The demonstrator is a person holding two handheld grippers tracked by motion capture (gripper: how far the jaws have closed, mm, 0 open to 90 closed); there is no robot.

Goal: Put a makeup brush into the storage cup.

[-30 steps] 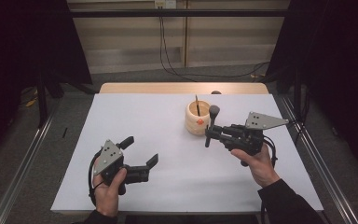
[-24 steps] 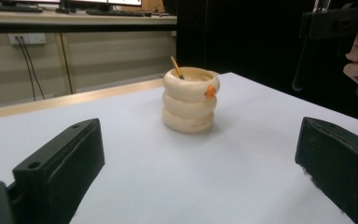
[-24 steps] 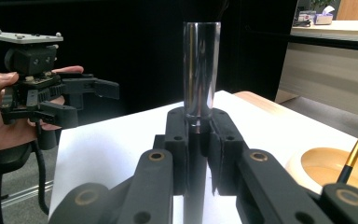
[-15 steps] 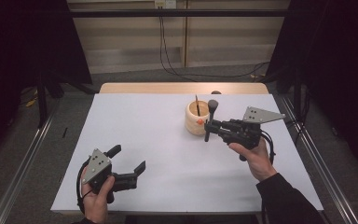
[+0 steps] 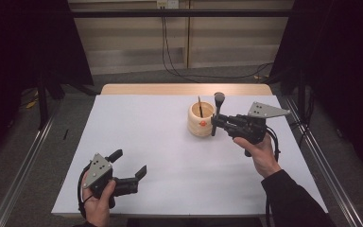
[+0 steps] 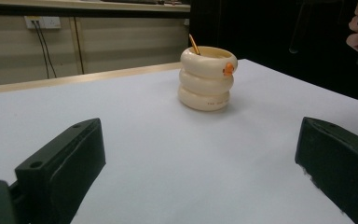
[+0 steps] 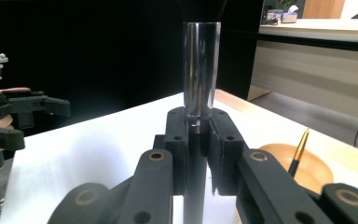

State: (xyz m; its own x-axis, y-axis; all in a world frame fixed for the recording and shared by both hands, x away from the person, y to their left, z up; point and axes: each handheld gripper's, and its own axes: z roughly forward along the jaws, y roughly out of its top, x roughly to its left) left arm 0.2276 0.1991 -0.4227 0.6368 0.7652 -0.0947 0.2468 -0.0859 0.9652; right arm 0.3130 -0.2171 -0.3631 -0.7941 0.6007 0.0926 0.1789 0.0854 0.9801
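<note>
White table, cream holder print unreadable, R gripper clamps brush

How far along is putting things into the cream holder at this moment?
Done: one thin gold-tipped pen already stands in the cream holder. In hand: the right gripper is shut on a dark tool with a shiny cylindrical cap, held upright beside the holder's rim. Left: lowering it into the holder and letting go. The left gripper is open over the table's near edge.

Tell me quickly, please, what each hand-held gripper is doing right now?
Left hand-held gripper: open, holding nothing.
Right hand-held gripper: closed on a brush, held upright.
</note>
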